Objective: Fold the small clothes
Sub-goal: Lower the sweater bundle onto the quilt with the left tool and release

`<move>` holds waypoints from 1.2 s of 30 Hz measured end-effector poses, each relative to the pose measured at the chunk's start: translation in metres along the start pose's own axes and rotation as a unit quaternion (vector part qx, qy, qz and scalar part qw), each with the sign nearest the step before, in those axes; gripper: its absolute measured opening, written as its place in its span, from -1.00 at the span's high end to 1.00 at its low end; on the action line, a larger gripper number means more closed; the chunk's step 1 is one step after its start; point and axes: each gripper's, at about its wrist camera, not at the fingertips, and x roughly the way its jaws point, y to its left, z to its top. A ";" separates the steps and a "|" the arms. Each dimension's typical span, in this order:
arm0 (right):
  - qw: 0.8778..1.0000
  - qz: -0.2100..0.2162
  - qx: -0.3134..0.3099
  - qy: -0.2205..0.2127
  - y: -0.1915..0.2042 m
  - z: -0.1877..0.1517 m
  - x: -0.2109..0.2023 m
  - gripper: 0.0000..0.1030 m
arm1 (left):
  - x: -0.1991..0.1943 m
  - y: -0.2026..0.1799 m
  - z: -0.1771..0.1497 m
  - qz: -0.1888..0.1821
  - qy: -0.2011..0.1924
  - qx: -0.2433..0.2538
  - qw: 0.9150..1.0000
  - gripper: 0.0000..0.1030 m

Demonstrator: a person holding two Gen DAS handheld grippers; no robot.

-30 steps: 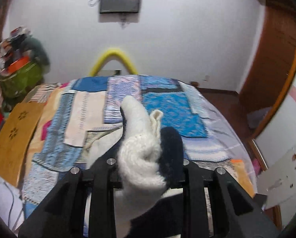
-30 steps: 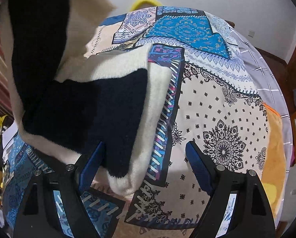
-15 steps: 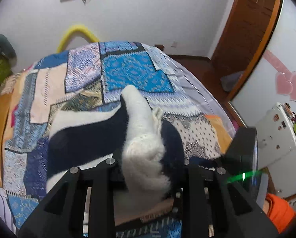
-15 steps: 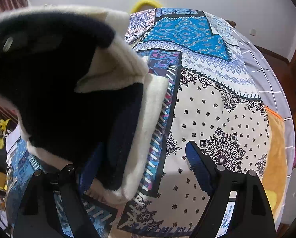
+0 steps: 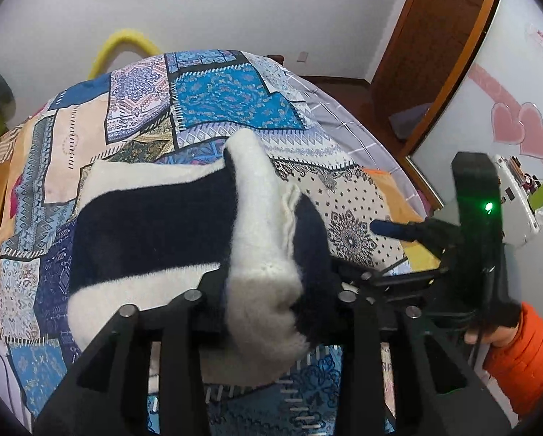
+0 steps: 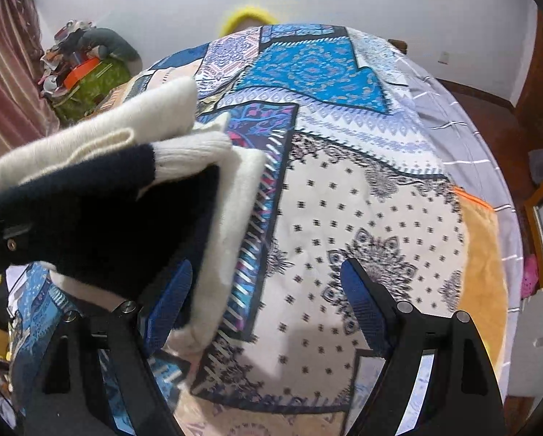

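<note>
No legible writing, left claw (image 5: pixel 275 290) loosening around sweater (image 5: pixel 151 225)

From my right wrist view, the white dotted patch of the patchwork bedspread (image 6: pixel 362 218) lies bare ahead, so I see open passage there. The fuzzy cream-and-navy knitted garment (image 6: pixel 133 196) crowds the left side, lying against my right gripper's (image 6: pixel 266 290) left blue finger pad (image 6: pixel 169 298). In my left wrist view, that knit (image 5: pixel 260 254) bulges between the black fingers, blocking the centre.
</note>
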 end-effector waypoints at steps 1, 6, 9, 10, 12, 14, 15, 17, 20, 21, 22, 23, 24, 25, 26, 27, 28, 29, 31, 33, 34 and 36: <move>1.000 -0.003 0.000 -0.001 -0.002 -0.001 -0.003 -0.58 | -0.001 -0.001 -0.001 -0.003 0.003 0.000 1.000 0.17; 1.000 -0.009 0.008 -0.012 -0.011 0.000 -0.016 -0.58 | -0.011 0.001 -0.005 -0.014 0.012 -0.015 1.000 -0.48; 1.000 -0.007 0.014 -0.024 -0.012 0.002 -0.028 -0.58 | -0.017 0.005 -0.006 0.001 0.009 -0.014 1.000 -0.48; 0.999 -0.005 0.015 -0.028 -0.012 0.003 -0.031 -0.58 | -0.022 0.008 -0.007 0.003 0.004 -0.015 1.000 -0.48; 0.999 0.001 0.017 -0.037 -0.010 0.006 -0.040 -0.58 | -0.030 0.015 -0.008 0.003 -0.002 -0.020 1.000 -0.49; 0.999 0.006 0.014 -0.045 -0.006 0.008 -0.046 -0.58 | -0.040 0.022 -0.009 0.002 -0.010 -0.026 1.000 -0.50; 0.999 0.009 0.011 -0.050 -0.002 0.010 -0.050 -0.58 | -0.046 0.026 -0.009 0.001 -0.015 -0.030 0.999 -0.57; 0.998 0.012 0.002 -0.058 0.006 0.013 -0.056 -0.58 | -0.057 0.036 -0.009 0.003 -0.028 -0.040 0.999 -0.63; 0.997 0.022 -0.012 -0.070 0.021 0.019 -0.064 -0.58 | -0.074 0.051 -0.010 0.019 -0.049 -0.051 0.997 -0.63; 0.997 0.025 -0.016 -0.073 0.026 0.021 -0.066 -0.58 | -0.078 0.057 -0.010 0.026 -0.055 -0.054 0.997 -0.64; 0.997 0.027 -0.020 -0.075 0.029 0.023 -0.067 -0.58 | -0.083 0.066 -0.009 0.036 -0.060 -0.058 0.996 -0.64; 0.996 0.029 -0.026 -0.077 0.033 0.025 -0.068 -0.58 | -0.085 0.071 -0.009 0.042 -0.064 -0.062 0.995 -0.64; 0.996 0.029 -0.034 -0.080 0.039 0.028 -0.069 -0.58 | -0.089 0.080 -0.009 0.052 -0.071 -0.068 0.994 -0.64; 0.995 0.028 -0.039 -0.083 0.044 0.031 -0.070 -0.58 | -0.091 0.086 -0.008 0.058 -0.073 -0.072 0.993 -0.64; 0.995 0.028 -0.044 -0.084 0.049 0.033 -0.069 -0.58 | -0.092 0.093 -0.007 0.066 -0.073 -0.074 0.992 -0.64; 0.995 0.031 -0.049 -0.085 0.055 0.037 -0.068 -0.58 | -0.093 0.102 -0.006 0.076 -0.072 -0.074 0.992 -0.64; 0.994 0.033 -0.051 -0.085 0.057 0.038 -0.067 -0.58 | -0.092 0.108 -0.005 0.082 -0.071 -0.074 0.991 -0.64; 0.994 0.036 -0.054 -0.084 0.061 0.040 -0.066 -0.58 | -0.091 0.114 -0.006 0.090 -0.069 -0.076 0.991 -0.64; 0.995 0.046 -0.055 -0.076 0.068 0.044 -0.059 -0.58 | -0.087 0.129 -0.011 0.099 -0.060 -0.086 0.990 -0.64; 0.995 0.057 -0.052 -0.067 0.073 0.044 -0.050 -0.58 | -0.082 0.140 -0.019 0.092 -0.048 -0.095 0.990 -0.64; 0.995 0.060 -0.051 -0.063 0.075 0.042 -0.047 -0.58 | -0.080 0.143 -0.024 0.089 -0.043 -0.096 0.990 -0.64; 0.995 0.061 -0.055 -0.052 0.079 0.038 -0.039 -0.58 | -0.071 0.146 -0.036 0.083 -0.028 -0.091 0.992 -0.64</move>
